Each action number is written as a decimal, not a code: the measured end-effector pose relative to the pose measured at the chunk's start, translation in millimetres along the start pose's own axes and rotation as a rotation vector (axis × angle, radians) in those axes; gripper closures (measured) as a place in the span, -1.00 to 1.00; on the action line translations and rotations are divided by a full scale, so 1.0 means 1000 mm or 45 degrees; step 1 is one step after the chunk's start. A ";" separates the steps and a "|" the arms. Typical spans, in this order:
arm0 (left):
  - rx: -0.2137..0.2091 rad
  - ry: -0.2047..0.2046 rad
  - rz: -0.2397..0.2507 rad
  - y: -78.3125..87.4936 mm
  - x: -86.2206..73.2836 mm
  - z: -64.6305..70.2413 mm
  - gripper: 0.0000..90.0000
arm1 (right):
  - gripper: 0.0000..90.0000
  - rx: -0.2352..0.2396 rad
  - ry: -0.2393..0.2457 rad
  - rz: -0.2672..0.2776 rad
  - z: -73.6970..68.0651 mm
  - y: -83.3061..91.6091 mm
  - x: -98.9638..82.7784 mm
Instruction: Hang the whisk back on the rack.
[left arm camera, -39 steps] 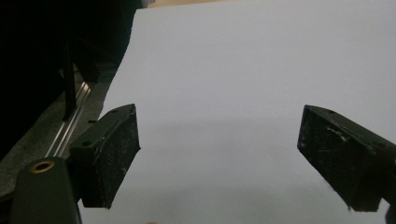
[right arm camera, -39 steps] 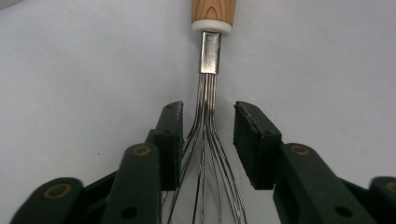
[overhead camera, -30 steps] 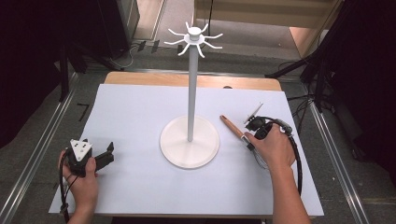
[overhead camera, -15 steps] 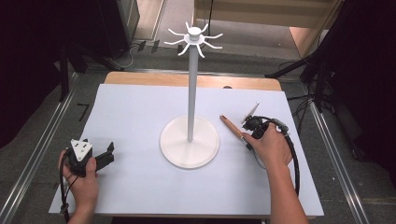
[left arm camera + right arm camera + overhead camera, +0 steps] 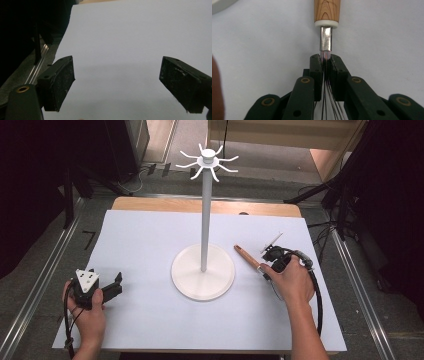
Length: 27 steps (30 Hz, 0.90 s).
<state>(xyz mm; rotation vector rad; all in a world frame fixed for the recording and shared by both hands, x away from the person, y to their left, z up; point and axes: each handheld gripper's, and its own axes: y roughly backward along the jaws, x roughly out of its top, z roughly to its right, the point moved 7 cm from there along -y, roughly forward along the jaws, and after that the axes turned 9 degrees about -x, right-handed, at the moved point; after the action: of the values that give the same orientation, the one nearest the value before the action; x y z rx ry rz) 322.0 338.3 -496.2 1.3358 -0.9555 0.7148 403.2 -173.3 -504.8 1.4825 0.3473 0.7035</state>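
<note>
A whisk with a wooden handle (image 5: pixel 247 256) lies on the white table sheet, to the right of the stand's base. In the right gripper view its handle (image 5: pixel 327 10) points away from me, and its thin wires run back between the jaws. My right gripper (image 5: pixel 325 60) has just been closing and is shut on those wires just behind the metal collar. From above, the right gripper (image 5: pixel 267 270) sits under the person's right hand. My left gripper (image 5: pixel 117 282) rests at the near left, held by the left hand. Its jaws (image 5: pixel 117 82) stand wide open over bare sheet.
A white hook stand rises from a round base (image 5: pixel 202 285) at the table's middle, its pole ending in a ring of hooks (image 5: pixel 207 160). The white sheet (image 5: pixel 150 240) covers most of the tabletop. Metal rails and dark floor lie beyond both side edges.
The right hand has shifted slightly along the whisk and settled low over it. The left hand and the stand have kept still.
</note>
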 end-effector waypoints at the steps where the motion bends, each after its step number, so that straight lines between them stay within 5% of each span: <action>1: 0.000 0.000 -0.001 0.000 0.000 0.000 -0.70 | 0.85 0.003 -0.005 0.021 0.001 0.001 -0.001; 12: 0.000 0.002 -0.001 0.000 0.000 0.000 -0.70 | 0.86 0.098 -0.107 0.325 0.009 0.028 -0.015; 13: 0.000 0.002 -0.001 0.000 0.000 0.000 -0.70 | 0.86 0.123 -0.132 0.394 0.009 0.033 -0.017; 27: 0.000 -0.003 -0.002 0.000 0.000 0.000 -0.70 | 0.86 0.138 -0.197 0.670 0.012 0.062 -0.026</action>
<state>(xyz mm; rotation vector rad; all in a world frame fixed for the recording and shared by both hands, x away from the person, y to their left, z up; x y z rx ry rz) 322.1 338.1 -496.2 1.3374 -0.9560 0.7121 377.4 -202.9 -448.4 1.7403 -0.1356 0.9870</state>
